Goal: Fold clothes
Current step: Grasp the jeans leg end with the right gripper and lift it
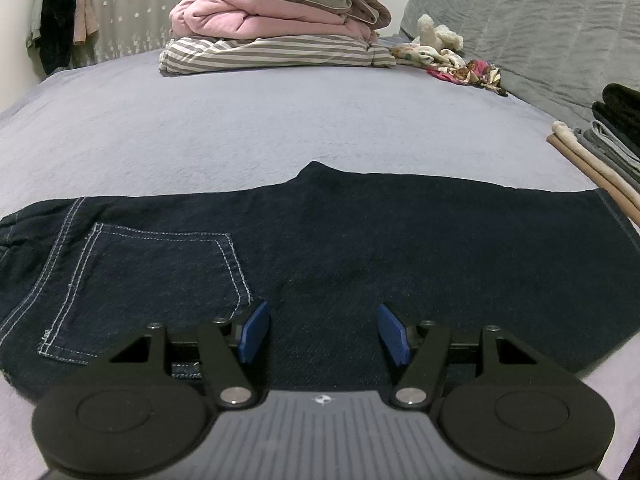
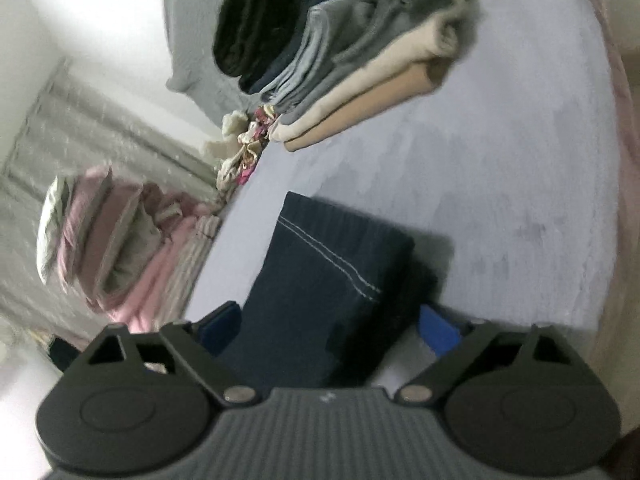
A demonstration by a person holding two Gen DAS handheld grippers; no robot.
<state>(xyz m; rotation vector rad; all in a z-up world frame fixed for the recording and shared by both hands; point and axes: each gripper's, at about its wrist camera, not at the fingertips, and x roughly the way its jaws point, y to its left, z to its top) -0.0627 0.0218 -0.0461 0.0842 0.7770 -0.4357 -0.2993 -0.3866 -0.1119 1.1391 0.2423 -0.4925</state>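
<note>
Dark blue jeans (image 1: 320, 240) with white stitching lie flat across the bed, back pocket at the left. My left gripper (image 1: 324, 332) is open just above the jeans' near edge, holding nothing. In the right wrist view, a folded end of the jeans (image 2: 320, 280) lies between my right gripper's fingers; my right gripper (image 2: 328, 328) stands wide around the cloth, blue pads on each side. Whether the pads press the cloth is unclear. This view is tilted and blurred.
A lilac bed sheet (image 1: 240, 128) covers the bed. A tall pile of pink, grey and striped bedding (image 1: 280, 20) stands at the far side. A stack of folded clothes (image 2: 340, 48) lies at the right, next to a grey quilt (image 1: 540, 28) and floral cloth (image 1: 460, 64).
</note>
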